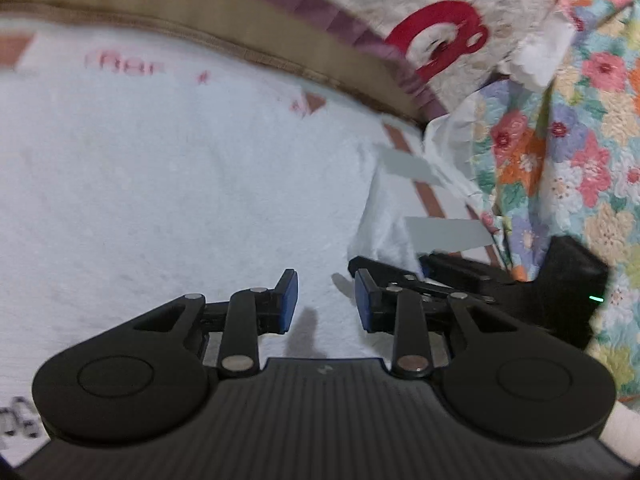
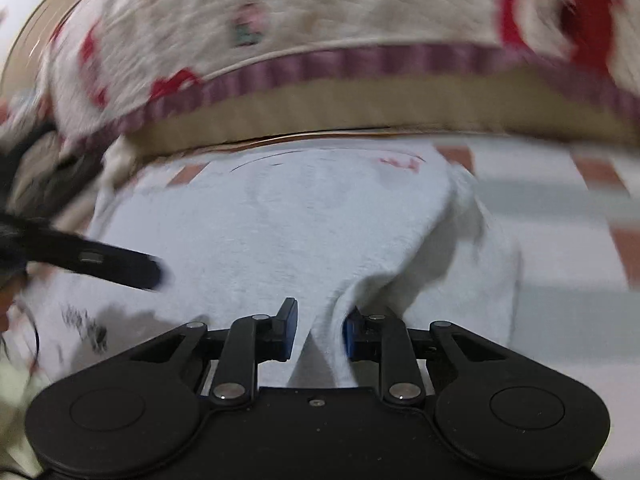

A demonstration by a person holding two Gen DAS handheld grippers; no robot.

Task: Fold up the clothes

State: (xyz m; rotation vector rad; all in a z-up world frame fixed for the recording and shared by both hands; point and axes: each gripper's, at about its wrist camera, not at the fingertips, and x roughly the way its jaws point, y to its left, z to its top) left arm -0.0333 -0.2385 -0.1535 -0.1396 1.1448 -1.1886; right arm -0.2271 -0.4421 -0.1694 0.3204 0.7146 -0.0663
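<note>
Work surface is a bed: a tan band (image 1: 248, 28) with a stitched edge runs across the back, a ribbed mauve trim (image 2: 400, 60) above it, then a nubbly cream blanket (image 2: 248, 4) with red motifs. A floral quilt (image 1: 580, 128) of puffy stitched patches lies bunched at the right in the left view. The white garment (image 1: 160, 184), soft and fleecy with faint red lettering (blurred, unreadable), lies spread flat in front of both tools on a sheet with rust and grey blocks (image 2: 592, 208). Left gripper (image 1: 326, 300): blue pads apart at a narrow gap, nothing between them, cloth below. Right gripper (image 2: 320, 328): narrow gap too, a raised ridge of the white fabric between its pads; grip contact cannot be judged.
</note>
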